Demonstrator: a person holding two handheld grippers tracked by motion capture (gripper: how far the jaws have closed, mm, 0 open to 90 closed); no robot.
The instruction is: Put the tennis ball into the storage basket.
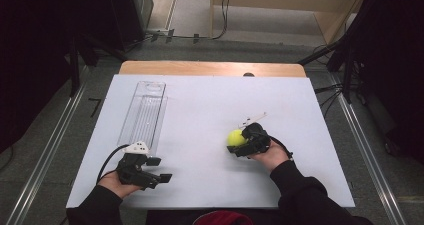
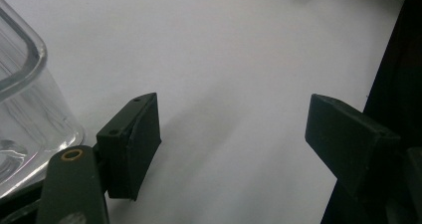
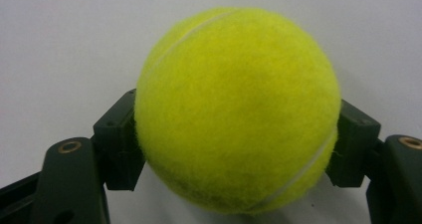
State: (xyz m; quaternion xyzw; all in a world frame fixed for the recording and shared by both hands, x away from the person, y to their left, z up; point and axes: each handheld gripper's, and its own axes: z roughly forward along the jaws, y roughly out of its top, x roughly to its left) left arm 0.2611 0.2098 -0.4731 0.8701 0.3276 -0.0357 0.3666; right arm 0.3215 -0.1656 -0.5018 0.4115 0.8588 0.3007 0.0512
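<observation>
A yellow tennis ball (image 1: pixel 235 137) (image 3: pixel 238 109) sits between the jaws of my right gripper (image 1: pixel 237 142) (image 3: pixel 238 149), which is shut on it at the right of the white board (image 1: pixel 210 110); both pads press its sides. My left gripper (image 1: pixel 161 169) (image 2: pixel 231 144) is open near the board's front left, with bare white board between its fingers (image 2: pixel 134 144). A clear plastic tube-like container (image 1: pixel 144 112) (image 2: pixel 25 109) lies lengthwise on the left of the board, its near end just beside the left gripper.
The white board rests on a wooden table (image 1: pixel 210 68). Metal rails (image 1: pixel 45 155) run along both sides on the floor, with cables (image 1: pixel 330 92) and dark stands at the back right. A small white bit (image 1: pixel 255 118) lies just beyond the right gripper.
</observation>
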